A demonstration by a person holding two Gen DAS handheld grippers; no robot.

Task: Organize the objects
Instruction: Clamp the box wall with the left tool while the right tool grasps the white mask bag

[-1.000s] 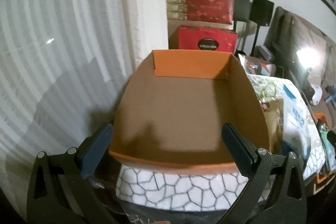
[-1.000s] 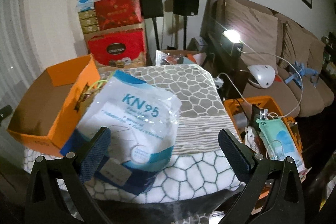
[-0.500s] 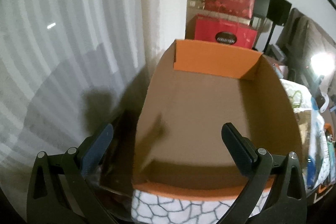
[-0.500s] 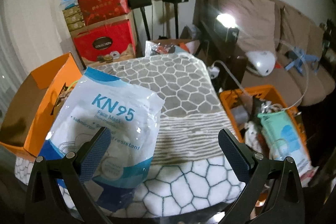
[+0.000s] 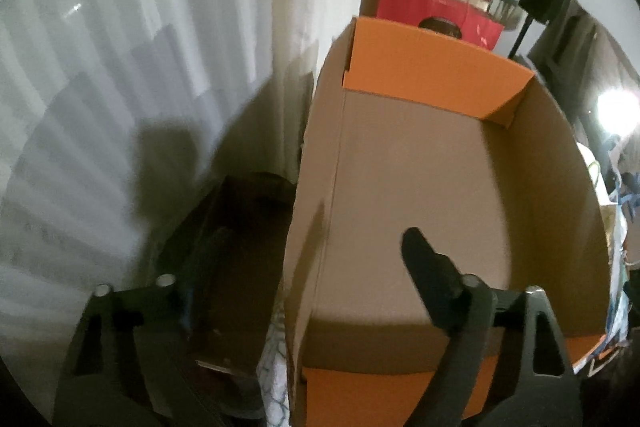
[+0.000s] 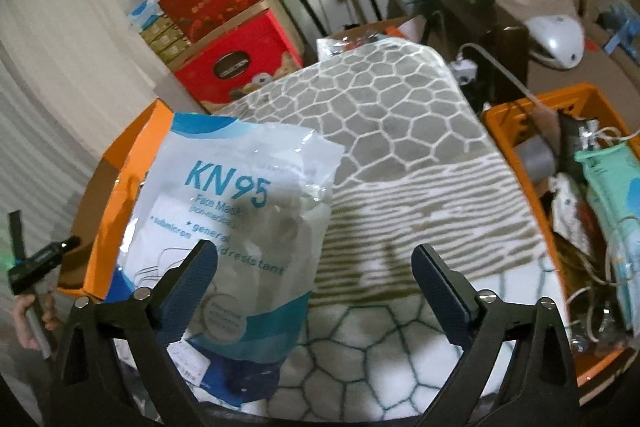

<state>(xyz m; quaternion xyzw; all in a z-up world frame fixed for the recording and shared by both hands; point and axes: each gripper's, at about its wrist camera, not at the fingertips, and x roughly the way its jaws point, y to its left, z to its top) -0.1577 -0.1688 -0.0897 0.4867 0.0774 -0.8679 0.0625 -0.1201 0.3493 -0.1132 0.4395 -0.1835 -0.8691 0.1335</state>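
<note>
My right claw (image 6: 312, 287) hangs with its jaws apart and empty above the patterned surface (image 6: 404, 131). The KN95 mask pack (image 6: 236, 227) lies at my ten o'clock, its long axis running from six toward twelve, its near end just beside my left-hand finger. The orange box (image 6: 106, 227) stands beyond it, at nine o'clock. My left claw (image 5: 296, 275) straddles that cardboard box's (image 5: 420, 163) left wall, one finger inside, one outside, though I cannot tell whether it bites. The right claw is nearer the pack, so it should take it, I judge.
</note>
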